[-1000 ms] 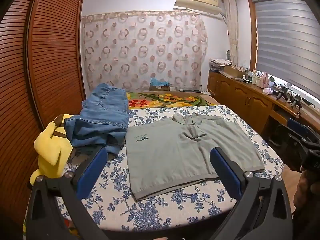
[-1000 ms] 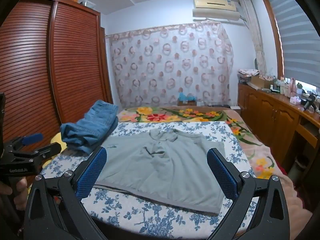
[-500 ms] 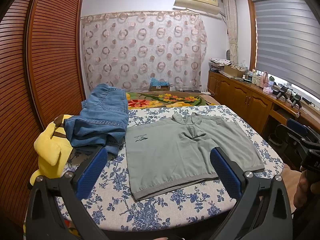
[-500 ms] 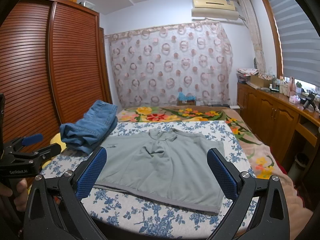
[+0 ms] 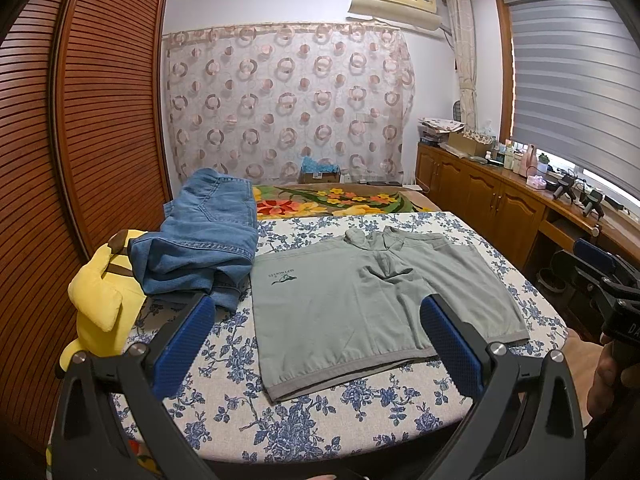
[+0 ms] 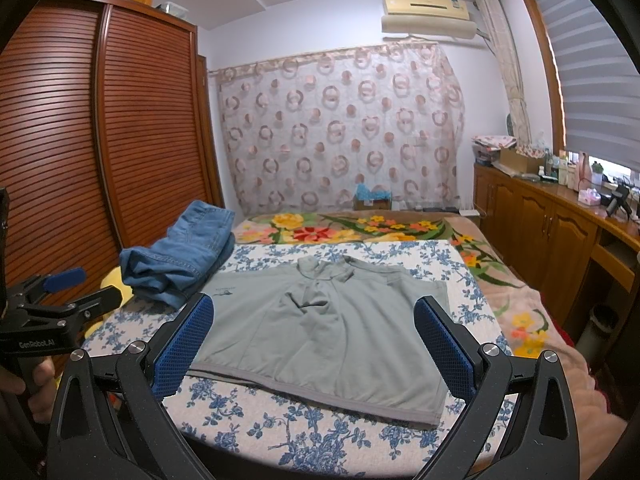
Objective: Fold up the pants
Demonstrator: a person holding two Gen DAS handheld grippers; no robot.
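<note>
wrist views, facing bed (image 5: 360, 408), shared

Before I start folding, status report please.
Left tool and right tool open, empty. Jeans bunched far left, untouched. Grey shirt lies flat mid-table.

One grey shirt (image 5: 372, 304), one jeans pile (image 5: 204, 240), perhaps one yellow plush (image 5: 102, 304).

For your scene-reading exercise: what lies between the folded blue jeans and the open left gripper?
In the left wrist view, only bare floral bedsheet separates the jeans from the left gripper; the grey shirt lies beside that stretch.
</note>
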